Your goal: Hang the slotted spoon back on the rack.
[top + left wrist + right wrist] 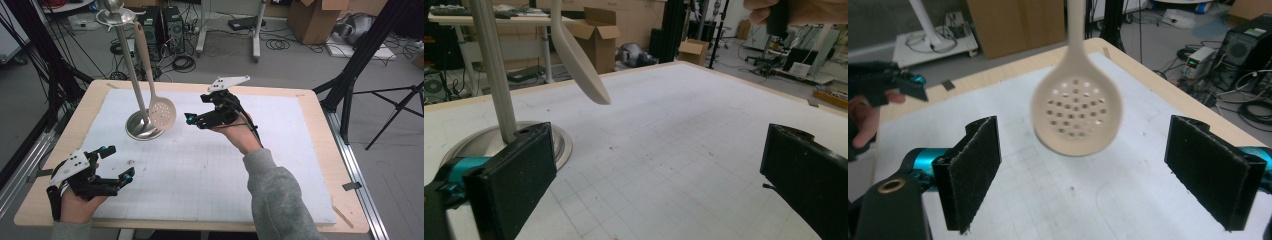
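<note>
A beige slotted spoon (162, 113) hangs from a hook at the top of a metal stand (125, 55), whose round base (134, 131) sits on the white mat. My right gripper (196, 108) is just right of the spoon's bowl, a little apart from it. In the right gripper view the perforated bowl (1076, 112) hangs ahead of my right gripper (1090, 165), whose wide-apart pads (973, 170) touch nothing. My left gripper (119, 162) rests open near the front left of the mat. In its own view, my left gripper (654, 165) faces the pole (494, 75) and spoon (579, 60).
The white gridded mat (210, 165) covers a wooden table (320, 150). Beyond the far edge the floor holds cables, computer towers (160, 27) and cardboard boxes (312, 20). Black tripod legs (395, 110) stand to the right of the table.
</note>
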### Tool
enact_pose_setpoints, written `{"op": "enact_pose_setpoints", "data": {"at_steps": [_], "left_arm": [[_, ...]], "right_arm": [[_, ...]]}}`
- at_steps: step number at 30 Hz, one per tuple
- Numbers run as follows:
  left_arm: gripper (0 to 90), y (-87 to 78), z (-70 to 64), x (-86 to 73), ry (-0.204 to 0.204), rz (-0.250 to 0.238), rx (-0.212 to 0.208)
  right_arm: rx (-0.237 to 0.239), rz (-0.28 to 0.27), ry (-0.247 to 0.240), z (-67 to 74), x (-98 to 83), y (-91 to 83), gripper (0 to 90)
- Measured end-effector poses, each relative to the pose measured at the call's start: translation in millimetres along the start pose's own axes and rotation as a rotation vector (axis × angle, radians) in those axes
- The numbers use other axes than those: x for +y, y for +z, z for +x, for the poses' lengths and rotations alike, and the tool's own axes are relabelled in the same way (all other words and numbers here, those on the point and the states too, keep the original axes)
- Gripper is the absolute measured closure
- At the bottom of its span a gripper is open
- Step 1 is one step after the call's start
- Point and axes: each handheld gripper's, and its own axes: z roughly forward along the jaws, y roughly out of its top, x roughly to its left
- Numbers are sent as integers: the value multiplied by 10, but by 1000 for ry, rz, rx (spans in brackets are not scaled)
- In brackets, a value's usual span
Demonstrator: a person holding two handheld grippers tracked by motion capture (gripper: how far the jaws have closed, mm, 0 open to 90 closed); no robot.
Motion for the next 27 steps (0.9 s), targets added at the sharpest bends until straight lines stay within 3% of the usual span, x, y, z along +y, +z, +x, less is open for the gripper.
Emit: {"op": "enact_pose_setpoints", "data": {"at_steps": [3,10,17,23,27], "left_arm": [[18,56,25,13,-5,-4,-6],[18,113,83,31,-17,-16,-6],[18,150,96,32,-21,-13,-9],[18,156,84,39,-14,-12,-13],[18,115,114,44,-13,-16,6]], "right_arm": [[7,-35,-6,11,-36,-104,143],[-17,-41,-6,-54,-222,-308,143],[-40,3,46,-188,-437,-482,142],[-59,-25,70,-231,-588,-669,142],[-56,-42,88,-243,-681,-811,143]]}}
